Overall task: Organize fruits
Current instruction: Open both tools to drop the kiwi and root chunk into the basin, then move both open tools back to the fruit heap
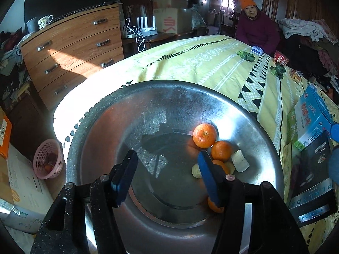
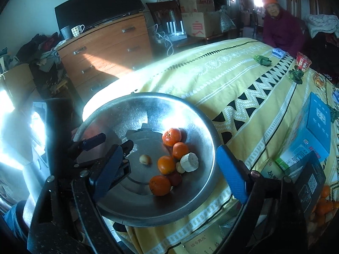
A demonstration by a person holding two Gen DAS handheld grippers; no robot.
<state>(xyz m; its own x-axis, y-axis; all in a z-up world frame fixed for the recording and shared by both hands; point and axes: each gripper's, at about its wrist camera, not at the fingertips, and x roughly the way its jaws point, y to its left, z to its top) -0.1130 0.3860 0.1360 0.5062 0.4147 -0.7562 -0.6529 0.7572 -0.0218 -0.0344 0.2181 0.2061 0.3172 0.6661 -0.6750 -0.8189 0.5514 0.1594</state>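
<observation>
hovering over steel bowl [image 1: 264,131] | left gripper [image 1: 167,180] spread, empty | right gripper [image 2: 169,169] spread, empty

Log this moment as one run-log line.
left gripper: open, empty, over metal basin | right gripper: open, empty | oranges in basin
</observation>
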